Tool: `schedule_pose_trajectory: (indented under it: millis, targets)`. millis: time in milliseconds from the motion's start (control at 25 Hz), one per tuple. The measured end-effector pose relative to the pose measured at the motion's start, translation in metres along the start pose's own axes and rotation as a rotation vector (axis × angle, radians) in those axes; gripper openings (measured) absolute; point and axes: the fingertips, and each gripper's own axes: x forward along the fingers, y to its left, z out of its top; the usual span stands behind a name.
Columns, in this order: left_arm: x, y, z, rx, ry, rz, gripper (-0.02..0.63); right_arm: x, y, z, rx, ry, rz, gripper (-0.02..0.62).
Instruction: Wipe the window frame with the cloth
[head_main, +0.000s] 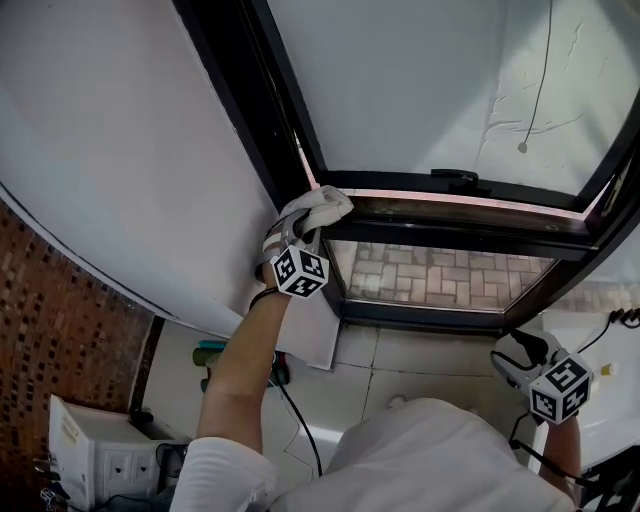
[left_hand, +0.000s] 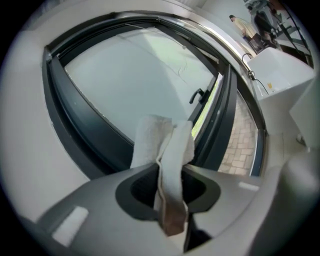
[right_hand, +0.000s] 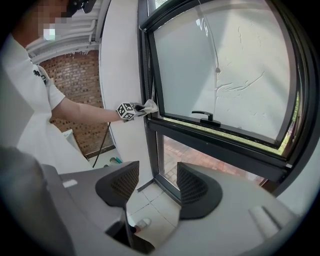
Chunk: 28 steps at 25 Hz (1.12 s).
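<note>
Head view puts the wiping step in hand: the left gripper, clamped on the folded white terry cloth, holds it at the corner of the dark metal window frame near the middle of the frame, where the upright meets the crossbar. The next move likely calls for drawing the cloth rightward along the crossbar, flat on the metal, working around the black lever handle just above that path. The right gripper hangs at lower right, jaws apart and empty.
</note>
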Motion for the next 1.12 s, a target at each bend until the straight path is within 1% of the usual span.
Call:
schedule_pose_trajectory:
  millis: [80, 120, 200, 360, 400, 480, 640, 880, 1120]
  targets:
    - [0.008, -0.025, -0.022, -0.035, 0.048, -0.027, 0.109, -0.001, 0.0, -0.002, 0.004, 0.006, -0.001, 0.24]
    - [0.013, -0.037, -0.034, -0.066, 0.075, -0.041, 0.109, -0.001, 0.001, -0.002, 0.006, 0.011, -0.001, 0.24]
    - [0.019, -0.053, -0.051, -0.164, 0.105, -0.038, 0.109, -0.002, 0.001, -0.004, 0.009, 0.025, -0.002, 0.241]
    - [0.022, -0.056, -0.052, -0.375, 0.103, 0.014, 0.109, -0.004, -0.003, -0.009, 0.01, 0.056, -0.005, 0.241]
    - [0.023, -0.058, -0.05, -0.415, 0.1, 0.016, 0.109, -0.003, -0.004, -0.011, 0.011, 0.063, -0.005, 0.241]
    - [0.026, -0.064, -0.047, -0.469, 0.098, 0.012, 0.109, -0.001, -0.004, -0.012, 0.01, 0.074, 0.002, 0.241]
    - [0.031, -0.076, -0.032, -0.526, 0.084, 0.003, 0.109, -0.001, -0.003, -0.009, 0.008, 0.075, 0.009, 0.241]
    - [0.036, -0.098, -0.002, -0.552, 0.045, -0.022, 0.109, -0.008, -0.015, -0.015, 0.027, 0.07, -0.006, 0.241]
    - [0.036, -0.119, 0.026, -0.581, 0.034, -0.031, 0.109, -0.025, -0.029, -0.031, 0.055, 0.065, -0.015, 0.241]
